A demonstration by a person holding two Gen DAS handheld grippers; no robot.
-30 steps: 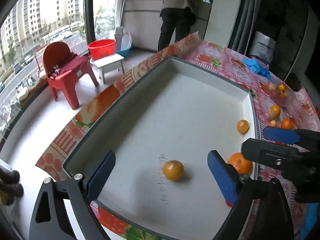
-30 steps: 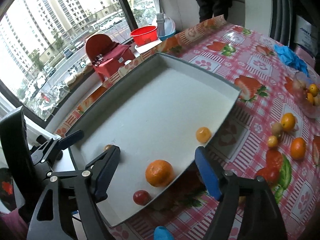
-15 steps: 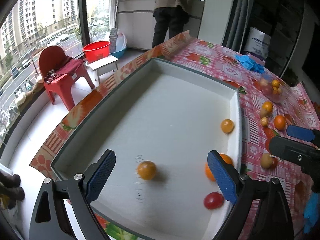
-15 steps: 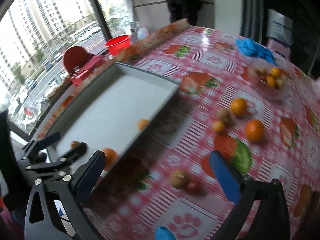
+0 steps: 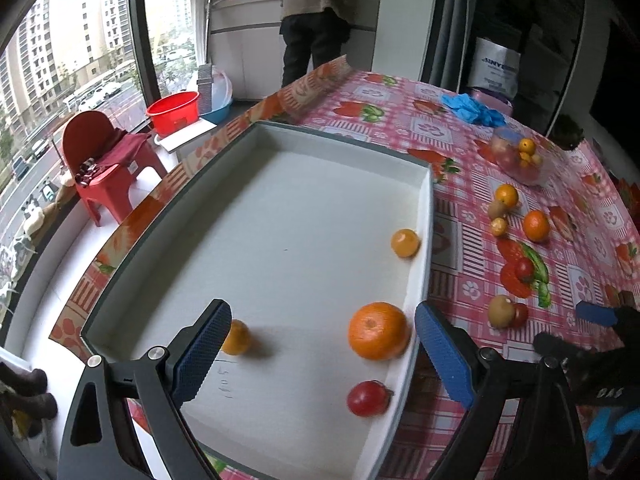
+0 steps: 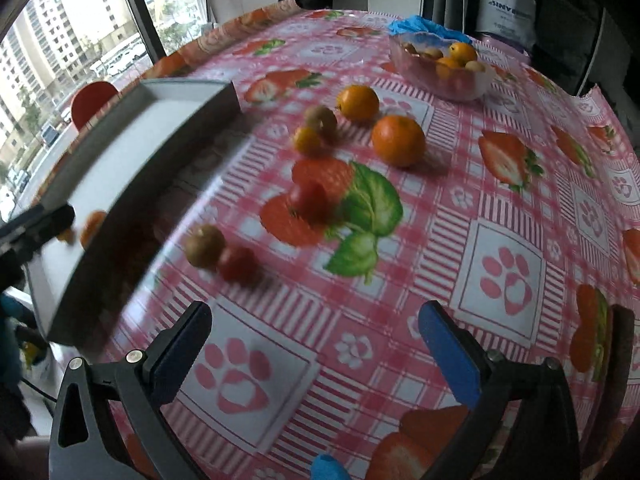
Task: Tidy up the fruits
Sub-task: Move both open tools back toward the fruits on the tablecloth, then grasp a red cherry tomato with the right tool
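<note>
A white tray [image 5: 424, 184] on the table holds a large orange [image 5: 378, 336], two small oranges [image 5: 405, 243] [image 5: 236, 337] and a red tomato [image 5: 367, 399]. My left gripper [image 5: 320, 352] is open and empty above the tray's near end. My right gripper [image 6: 314, 350] is open and empty over the tablecloth, right of the tray [image 6: 168, 148]. Loose on the cloth lie a kiwi [image 6: 205, 245] touching a tomato [image 6: 239, 263], another tomato [image 6: 308, 200], an orange [image 6: 398, 141], and more small fruits [image 6: 357, 102].
A clear bowl [image 6: 442, 68] with fruits stands at the far side of the table. Blue gloves [image 5: 474, 108] lie beyond it. A person [image 5: 316, 20] stands at a counter. A red chair [image 5: 108, 160] and red basin [image 5: 173, 109] are on the floor left.
My right gripper has swung right, from over the tray to over the loose fruits on the cloth. My left gripper has drawn back and shifted right; the tomato is now in its view.
</note>
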